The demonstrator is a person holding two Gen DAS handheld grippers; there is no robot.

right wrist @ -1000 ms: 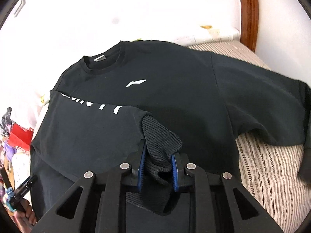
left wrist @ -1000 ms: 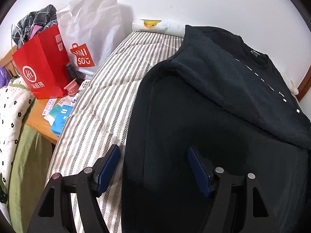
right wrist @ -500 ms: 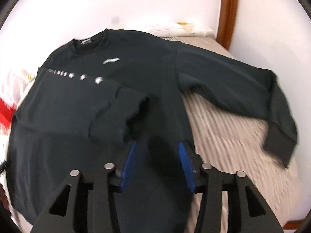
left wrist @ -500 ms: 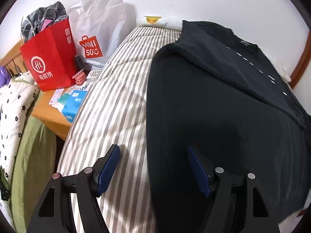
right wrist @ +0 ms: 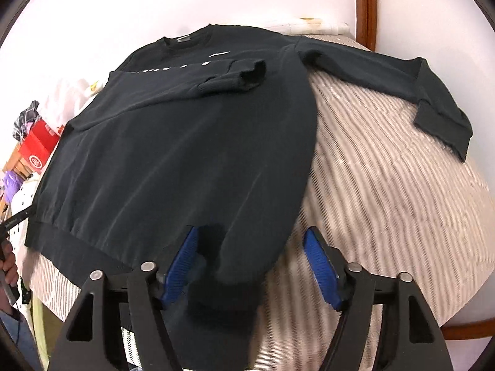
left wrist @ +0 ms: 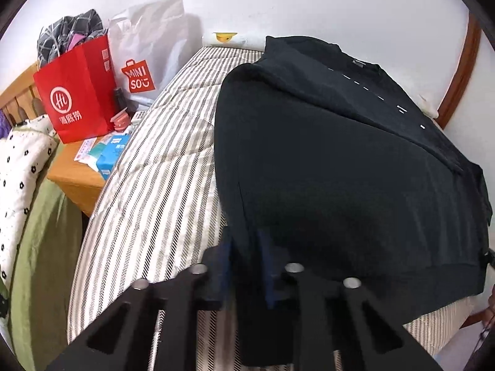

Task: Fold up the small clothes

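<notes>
Though partly blurred, black sweatshirt (right wrist: 185, 142)

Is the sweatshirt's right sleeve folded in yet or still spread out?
Spread: the right sleeve lies stretched across the striped mattress.

One black sweatshirt (right wrist: 185, 142) lies on one striped mattress (right wrist: 386, 191), with two sleeves showing: one folded sleeve (right wrist: 216, 80) across the chest and one spread sleeve (right wrist: 402, 89). Two grippers are in view, the left gripper (left wrist: 244, 256) and the right gripper (right wrist: 253, 262), each with two blue pads. Beside the mattress stand two shopping bags, one red bag (left wrist: 77, 92) and one white bag (left wrist: 145, 49), on one wooden nightstand (left wrist: 74, 176)
</notes>
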